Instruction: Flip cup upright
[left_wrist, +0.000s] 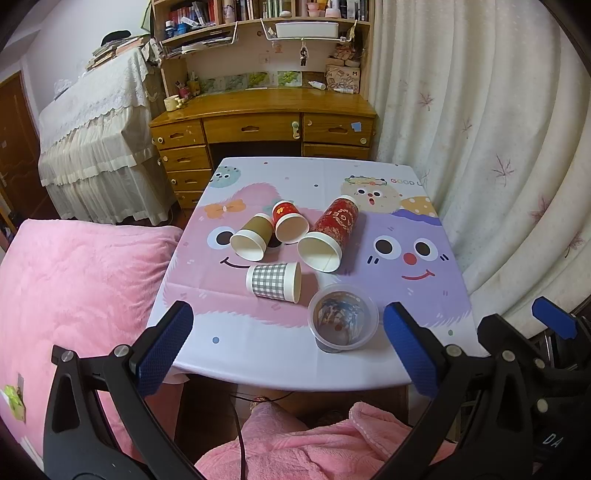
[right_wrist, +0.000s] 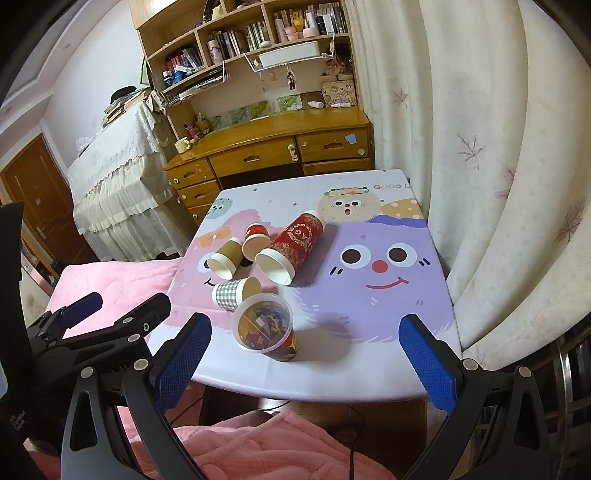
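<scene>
Five cups on your table: four on their sides, one upright.

You have a kraft-brown cup (left_wrist: 249, 238), a small red cup (left_wrist: 290, 221), a tall red patterned cup (left_wrist: 328, 234) and a grey checked cup (left_wrist: 275, 282), all lying on the cartoon tablecloth (left_wrist: 399, 350); the clear plastic cup (left_wrist: 343, 323) stands mouth up near the front edge. Your left gripper (left_wrist: 288, 345) and right gripper (right_wrist: 308, 356) both hover low at the near edge, level, jaws spread wide and holding nothing. The clear cup sits just ahead, between the left gripper's fingers and toward the right gripper's left finger (right_wrist: 181, 356); the checked cup lies just behind it, touching neither gripper.
</scene>
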